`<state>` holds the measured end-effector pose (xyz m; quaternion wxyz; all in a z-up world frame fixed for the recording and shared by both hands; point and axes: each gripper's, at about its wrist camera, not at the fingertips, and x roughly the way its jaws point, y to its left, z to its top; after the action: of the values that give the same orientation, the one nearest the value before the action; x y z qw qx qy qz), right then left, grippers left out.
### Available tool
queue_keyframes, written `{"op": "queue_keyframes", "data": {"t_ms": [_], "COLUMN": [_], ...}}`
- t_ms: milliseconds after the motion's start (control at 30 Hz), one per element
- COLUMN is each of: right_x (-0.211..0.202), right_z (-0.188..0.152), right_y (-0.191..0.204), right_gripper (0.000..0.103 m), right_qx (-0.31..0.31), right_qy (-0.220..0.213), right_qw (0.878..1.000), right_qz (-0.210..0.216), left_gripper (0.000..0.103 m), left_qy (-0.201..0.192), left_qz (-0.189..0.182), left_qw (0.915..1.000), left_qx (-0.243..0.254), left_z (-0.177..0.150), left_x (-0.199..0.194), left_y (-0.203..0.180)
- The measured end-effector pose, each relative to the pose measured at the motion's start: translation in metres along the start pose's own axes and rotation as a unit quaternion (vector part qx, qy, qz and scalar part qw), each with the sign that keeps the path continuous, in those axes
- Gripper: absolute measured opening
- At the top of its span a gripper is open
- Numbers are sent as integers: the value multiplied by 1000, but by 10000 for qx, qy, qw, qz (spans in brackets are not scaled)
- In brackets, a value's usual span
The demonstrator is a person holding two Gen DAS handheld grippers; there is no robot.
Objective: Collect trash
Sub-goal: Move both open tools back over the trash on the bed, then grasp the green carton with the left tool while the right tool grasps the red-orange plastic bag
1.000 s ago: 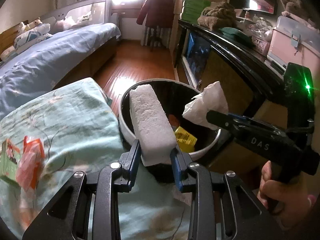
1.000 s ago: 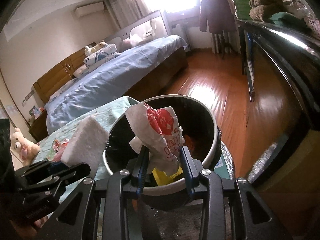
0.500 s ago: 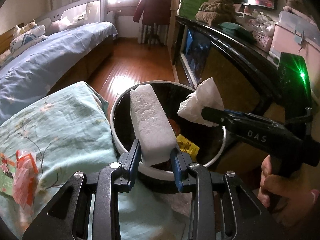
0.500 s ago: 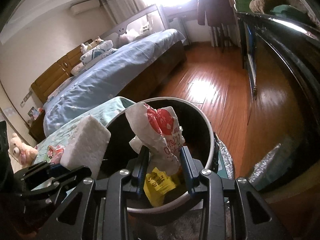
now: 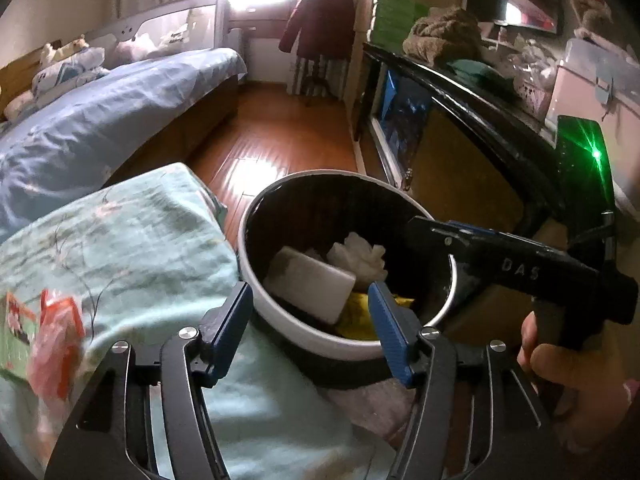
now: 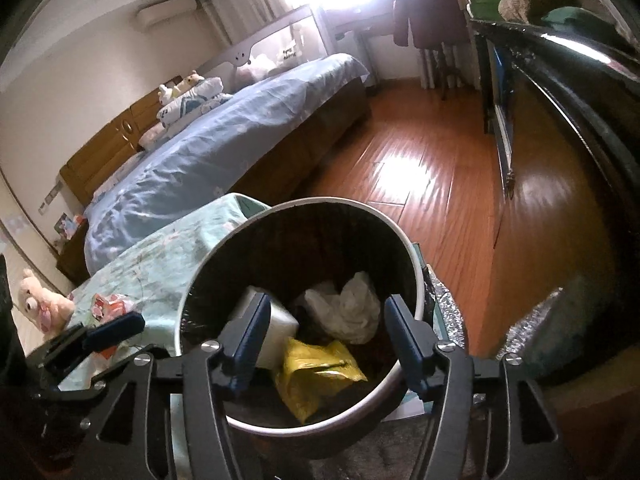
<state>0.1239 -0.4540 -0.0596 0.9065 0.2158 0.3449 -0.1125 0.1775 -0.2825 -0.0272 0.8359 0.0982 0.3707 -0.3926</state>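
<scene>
A round bin with a white rim (image 5: 320, 338) (image 6: 416, 276) and a black liner stands beside the bed. Inside lie a white foam block (image 5: 310, 282) (image 6: 276, 330), a crumpled white wrapper (image 5: 360, 256) (image 6: 352, 308) and a yellow packet (image 6: 316, 376) (image 5: 356, 320). My left gripper (image 5: 310, 320) is open and empty over the bin's near rim. My right gripper (image 6: 326, 330) is open and empty above the bin, and shows in the left wrist view (image 5: 500, 258).
A teal floral blanket (image 5: 120, 248) covers the surface left of the bin, with a red and white wrapper (image 5: 52, 344) and a green packet (image 5: 12, 332) on it. A dark cabinet (image 5: 460, 120) stands right, a bed (image 6: 224, 144) left, wooden floor (image 6: 420, 184) beyond.
Both grippers opened. The foam block dropped from my left gripper and the white wrapper from my right gripper, and both now lie in the bin.
</scene>
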Motion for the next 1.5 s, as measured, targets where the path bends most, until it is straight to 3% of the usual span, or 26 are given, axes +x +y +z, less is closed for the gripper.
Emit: {"op": "queue_keyframes", "data": {"t_ms": [333,867,1067,1267,1500], "right_x": [-18,-16,-7,-1,16], "right_z": [-13,-43,-55,-66,-75], "right_y": [22,102,129,148,170], "right_gripper": [92,97,98,100,100], "right_qx": [-48,-492,-705,-792,-839], "right_qy": [-148,41,218,264,515], "right_qw": [9994,9949,9919,9894,9867], "right_qz": [299,883,1036,1188,1297], "left_gripper": [64,66,76,78,78], "left_qy": [-27,-222,-310,-292,-289], "left_qz": [274,849,1134,1431,1622], "left_qw": [9980,9863,9778,9659,9591], "left_qx": [-571,-1396,-1735,-2138,-2301], "left_z": [-37,-91,-110,-128,-133], "left_x": [-29,-86,-105,-114,-118], "left_y": [36,109,142,179,207]}}
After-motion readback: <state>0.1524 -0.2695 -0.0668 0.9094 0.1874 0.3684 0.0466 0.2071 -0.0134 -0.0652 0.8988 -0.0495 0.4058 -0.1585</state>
